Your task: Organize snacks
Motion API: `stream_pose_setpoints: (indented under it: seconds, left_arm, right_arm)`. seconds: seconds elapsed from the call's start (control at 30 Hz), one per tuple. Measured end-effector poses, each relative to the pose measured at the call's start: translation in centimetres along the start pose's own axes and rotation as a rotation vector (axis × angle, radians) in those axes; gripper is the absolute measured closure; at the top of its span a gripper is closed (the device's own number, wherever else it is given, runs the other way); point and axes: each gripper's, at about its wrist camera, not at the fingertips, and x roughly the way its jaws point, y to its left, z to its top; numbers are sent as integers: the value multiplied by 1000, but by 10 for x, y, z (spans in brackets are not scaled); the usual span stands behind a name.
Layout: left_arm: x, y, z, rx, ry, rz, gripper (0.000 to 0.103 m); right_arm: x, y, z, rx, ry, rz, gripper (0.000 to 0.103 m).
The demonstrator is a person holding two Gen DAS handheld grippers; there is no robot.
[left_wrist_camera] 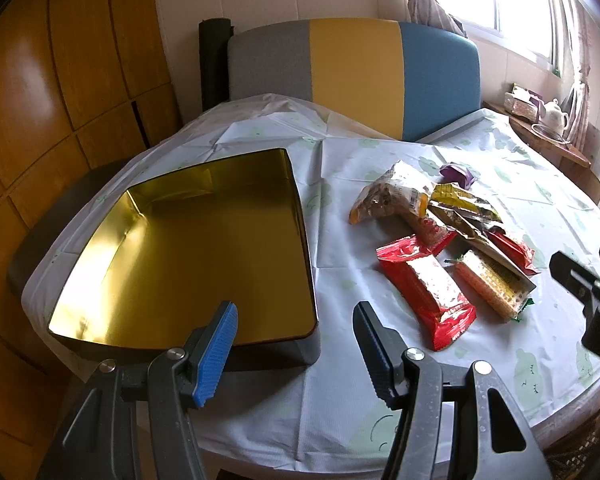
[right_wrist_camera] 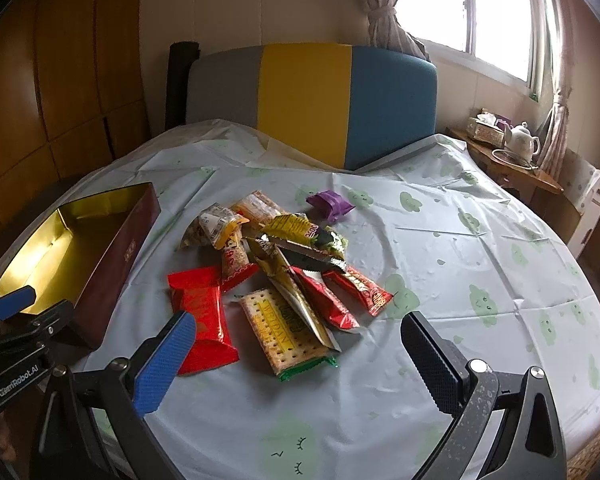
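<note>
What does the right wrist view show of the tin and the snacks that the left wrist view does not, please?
Only the right wrist view shows the tin's dark red outer side and the cracker pack's lettering. Only the left wrist view shows the tin's whole gold floor, bare of snacks. Both show the snack pile, the purple packet apart behind it, and both grippers, left and right, open and holding nothing.

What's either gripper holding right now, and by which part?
Nothing. The left gripper is open over the tin's near corner, and the right gripper is open above the snacks; neither touches anything.
</note>
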Motion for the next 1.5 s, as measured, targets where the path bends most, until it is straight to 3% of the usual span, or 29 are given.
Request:
stream_pose_setpoints:
  seconds: [0.67,1.0,1.1,1.23,1.3,1.37,1.5]
  left_arm:
    - [1,-5,2,16,12,-28,42]
    - [0,-11,1,35,17,-66,42]
    - [-1,-14,1,38,18,-105,42]
    - [0,-17,4,27,28,-224,42]
    - [-1,-22,4,26,27,-299,42]
    - [0,-29,5,27,45,-370,42]
    - [2,-44,10,74,64,-378,42]
  right_arm:
    - [-4,-34,29,-18,-30,-41,0]
    - [1,-77,75,29,-39,-32,0]
    - [19,-92,86,8,-29,-68,0]
    - [53,-118,88,-8,29,-101,0]
    - [71,-133,83,24,72,-126,0]
    - [86,-145,78,76,170,-107,0]
    - [91,-151,77,113,205,-69,0]
